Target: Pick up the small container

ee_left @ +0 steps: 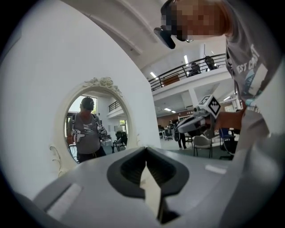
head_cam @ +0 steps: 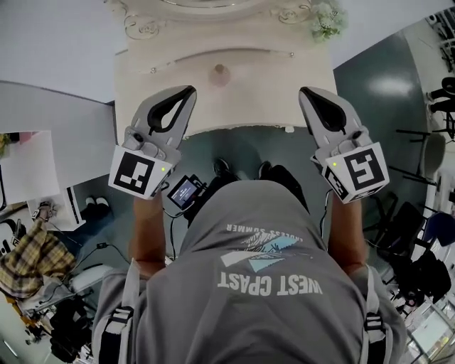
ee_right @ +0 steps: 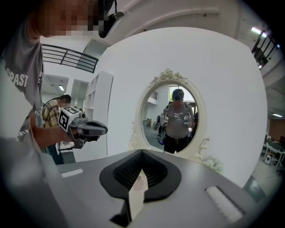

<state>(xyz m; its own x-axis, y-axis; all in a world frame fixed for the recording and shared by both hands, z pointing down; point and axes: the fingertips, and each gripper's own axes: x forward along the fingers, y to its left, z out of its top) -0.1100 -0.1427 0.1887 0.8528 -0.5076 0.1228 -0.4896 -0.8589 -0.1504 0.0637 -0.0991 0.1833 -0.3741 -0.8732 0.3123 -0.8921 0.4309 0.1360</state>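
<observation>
The small container, a round pinkish pot, stands on the cream dressing table in the head view, midway between my two grippers and a little beyond their tips. My left gripper is held at the table's front left, its jaws shut with nothing in them. My right gripper is at the table's front right, also shut and empty. Both point toward the table. In the left gripper view the closed jaws face the oval mirror. The right gripper view shows its closed jaws below the mirror.
An ornate cream mirror frame rises at the back of the table, with a small bunch of flowers at its right. A white wall stands behind. Chairs and stands sit on the floor to the right, and clutter to the left.
</observation>
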